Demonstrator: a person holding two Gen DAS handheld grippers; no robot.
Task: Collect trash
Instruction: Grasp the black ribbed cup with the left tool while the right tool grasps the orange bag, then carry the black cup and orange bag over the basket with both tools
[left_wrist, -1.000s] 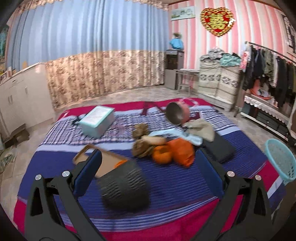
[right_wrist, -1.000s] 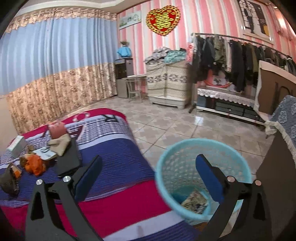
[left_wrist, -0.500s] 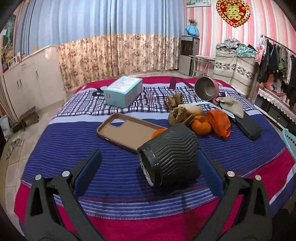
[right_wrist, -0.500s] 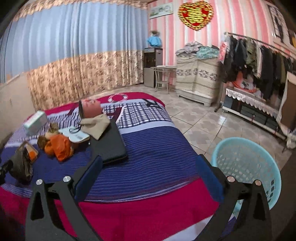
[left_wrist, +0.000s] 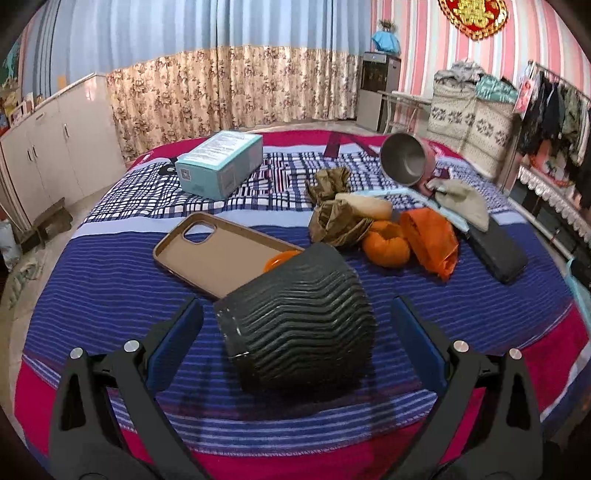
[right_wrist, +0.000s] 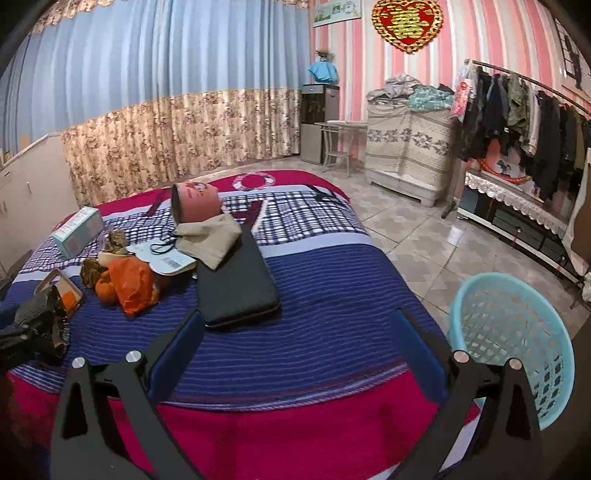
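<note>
Both your tongs gape empty: left tongs (left_wrist: 295, 328) straddle a ribbed black pot (left_wrist: 299, 325) lying on the bed (left_wrist: 110, 295); right tongs (right_wrist: 295, 343) hover over the bedspread. Orange wrapper (left_wrist: 430, 240) lies beyond; blue basket (right_wrist: 513, 332) stands beside the bed.

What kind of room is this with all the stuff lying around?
Most likely a bedroom in someone's home. A big bed with a striped blanket fills the middle, a rack of hanging clothes stands along the striped wall, and long curtains cover the back.
</note>
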